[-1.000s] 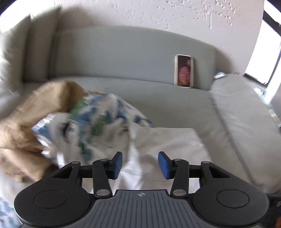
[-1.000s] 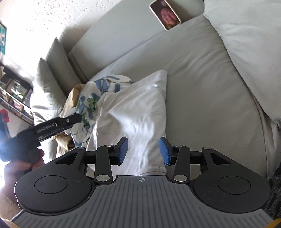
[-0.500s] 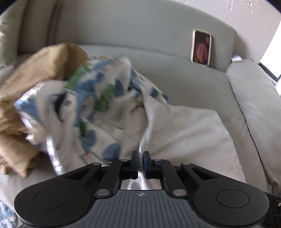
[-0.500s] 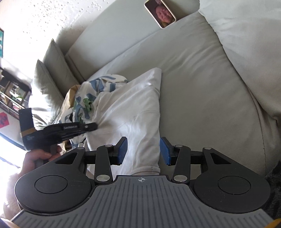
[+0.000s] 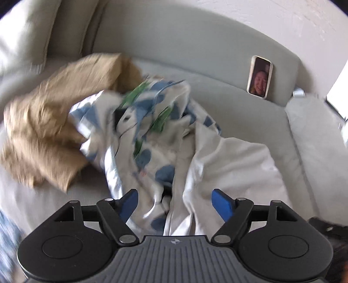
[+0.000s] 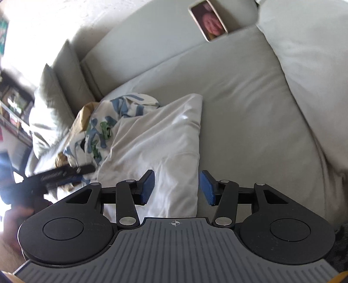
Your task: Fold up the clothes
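Note:
A white garment (image 5: pixel 235 165) lies spread on the grey sofa seat (image 5: pixel 250 113); it also shows in the right wrist view (image 6: pixel 152 148). A crumpled blue-green patterned garment (image 5: pixel 150 126) lies against its left side, seen too in the right wrist view (image 6: pixel 104 128). A tan garment (image 5: pixel 47 122) lies further left. My left gripper (image 5: pixel 175 202) is open, its jaws wide over the seam between the patterned and white cloth. My right gripper (image 6: pixel 176 187) is open over the near edge of the white garment. The left gripper (image 6: pixel 65 174) shows blurred at the left of the right wrist view.
A phone (image 5: pixel 260 77) leans upright on the sofa backrest, also in the right wrist view (image 6: pixel 208 20). A light cushion (image 5: pixel 322 148) lies at the right and pale pillows (image 6: pixel 50 104) at the left end. Shelves (image 6: pixel 13 108) stand beyond the sofa.
My left gripper shut on the cloth half a second ago and has now opened wide and let go. My right gripper has stayed open and moved little.

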Available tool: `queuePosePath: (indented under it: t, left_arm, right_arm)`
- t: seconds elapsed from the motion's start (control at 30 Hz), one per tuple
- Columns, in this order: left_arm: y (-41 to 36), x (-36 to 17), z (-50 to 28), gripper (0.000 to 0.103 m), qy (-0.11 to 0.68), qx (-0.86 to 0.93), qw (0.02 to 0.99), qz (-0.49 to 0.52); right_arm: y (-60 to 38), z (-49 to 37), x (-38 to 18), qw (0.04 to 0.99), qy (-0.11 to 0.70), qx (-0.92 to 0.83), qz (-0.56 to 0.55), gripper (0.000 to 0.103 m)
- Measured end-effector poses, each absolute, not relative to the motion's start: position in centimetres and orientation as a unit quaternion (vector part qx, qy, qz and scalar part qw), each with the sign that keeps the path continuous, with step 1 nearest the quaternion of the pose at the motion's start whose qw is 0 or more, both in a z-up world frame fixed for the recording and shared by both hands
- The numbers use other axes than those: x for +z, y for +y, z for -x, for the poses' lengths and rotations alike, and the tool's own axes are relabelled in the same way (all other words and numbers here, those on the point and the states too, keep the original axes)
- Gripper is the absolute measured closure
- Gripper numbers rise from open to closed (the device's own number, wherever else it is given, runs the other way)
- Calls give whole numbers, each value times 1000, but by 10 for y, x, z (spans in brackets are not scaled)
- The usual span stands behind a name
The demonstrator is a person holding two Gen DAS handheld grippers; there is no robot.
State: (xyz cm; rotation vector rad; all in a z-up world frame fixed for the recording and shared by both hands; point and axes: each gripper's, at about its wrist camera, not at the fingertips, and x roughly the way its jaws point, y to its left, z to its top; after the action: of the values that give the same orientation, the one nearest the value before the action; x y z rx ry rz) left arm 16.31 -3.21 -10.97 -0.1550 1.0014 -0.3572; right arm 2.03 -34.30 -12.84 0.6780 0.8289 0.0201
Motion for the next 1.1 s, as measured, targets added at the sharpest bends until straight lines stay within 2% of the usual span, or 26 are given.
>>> queuePosePath:
  t: [0.2,0.5,0.87,1.1]
  left_arm:
    - [-13,-130,-177,30,571,-208,778,162]
    - [-33,-146,-173,29,612,-215,747,144]
    - [-32,-168,-190,30,578,-233,761,181]
    - [-54,-179,-201,29,599,-301,713,207]
  right_arm:
    - [-363,-29,-149,818,415,18,-397,50]
    - [-372,-35,-169,793,427,14,-435,50]
    - [-383,-57,-190,774,406,24,-485,50]
    - [-383,-97,-207,759,401,45,-511,53]
